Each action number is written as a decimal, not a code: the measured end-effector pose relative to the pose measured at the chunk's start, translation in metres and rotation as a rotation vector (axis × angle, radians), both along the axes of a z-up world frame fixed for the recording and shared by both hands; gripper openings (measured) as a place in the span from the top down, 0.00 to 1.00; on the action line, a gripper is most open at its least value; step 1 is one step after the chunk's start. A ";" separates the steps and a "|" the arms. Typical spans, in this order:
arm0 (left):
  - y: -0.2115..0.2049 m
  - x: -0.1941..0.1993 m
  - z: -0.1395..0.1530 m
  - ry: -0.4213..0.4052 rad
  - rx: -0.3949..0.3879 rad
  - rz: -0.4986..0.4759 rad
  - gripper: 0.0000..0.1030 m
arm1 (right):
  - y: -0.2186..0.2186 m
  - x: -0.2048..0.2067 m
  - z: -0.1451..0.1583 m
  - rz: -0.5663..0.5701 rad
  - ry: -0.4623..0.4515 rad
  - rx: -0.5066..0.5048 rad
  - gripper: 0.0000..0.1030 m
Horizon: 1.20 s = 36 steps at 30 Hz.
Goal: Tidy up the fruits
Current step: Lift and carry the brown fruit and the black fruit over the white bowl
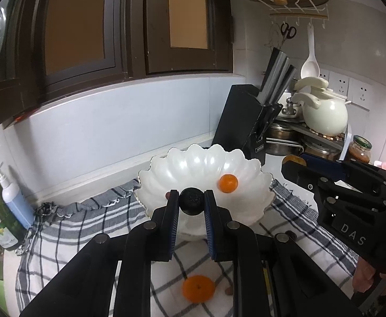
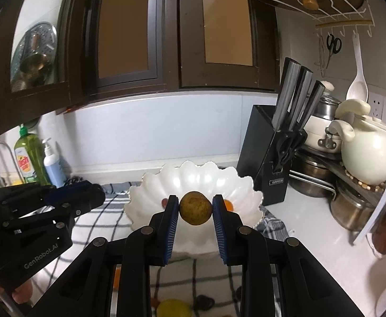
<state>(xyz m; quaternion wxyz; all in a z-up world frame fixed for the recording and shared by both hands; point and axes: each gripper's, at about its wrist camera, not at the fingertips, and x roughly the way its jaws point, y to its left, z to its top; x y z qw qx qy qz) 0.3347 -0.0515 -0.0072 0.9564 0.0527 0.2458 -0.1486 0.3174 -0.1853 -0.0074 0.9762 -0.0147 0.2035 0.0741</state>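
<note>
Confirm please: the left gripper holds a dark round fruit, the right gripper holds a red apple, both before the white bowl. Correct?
Not quite. The right gripper holds a yellow-brown round fruit, not a red apple, as the right wrist view shows. The rest stands.

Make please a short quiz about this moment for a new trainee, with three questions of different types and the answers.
1. True or false: the left gripper holds an orange fruit.
2. Which fruit lies in the white bowl? A) lemon B) small orange fruit C) banana
3. Fill in: the right gripper holds a round ______ fruit.

Key: 1 false, it holds a dark round fruit; 2 B; 3 brownish-yellow.
</note>
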 end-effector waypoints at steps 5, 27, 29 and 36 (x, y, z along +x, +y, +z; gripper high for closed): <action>-0.003 0.022 0.001 0.017 0.017 0.005 0.81 | -0.005 0.022 0.000 -0.012 0.014 0.005 0.73; -0.008 0.121 -0.047 0.245 0.038 0.058 0.81 | -0.003 0.111 -0.044 -0.049 0.203 -0.053 0.73; -0.008 0.127 -0.053 0.271 0.039 0.059 0.81 | -0.002 0.117 -0.049 -0.050 0.222 -0.056 0.73; -0.009 0.139 -0.070 0.328 0.043 0.059 0.80 | -0.004 0.132 -0.064 -0.062 0.279 -0.059 0.71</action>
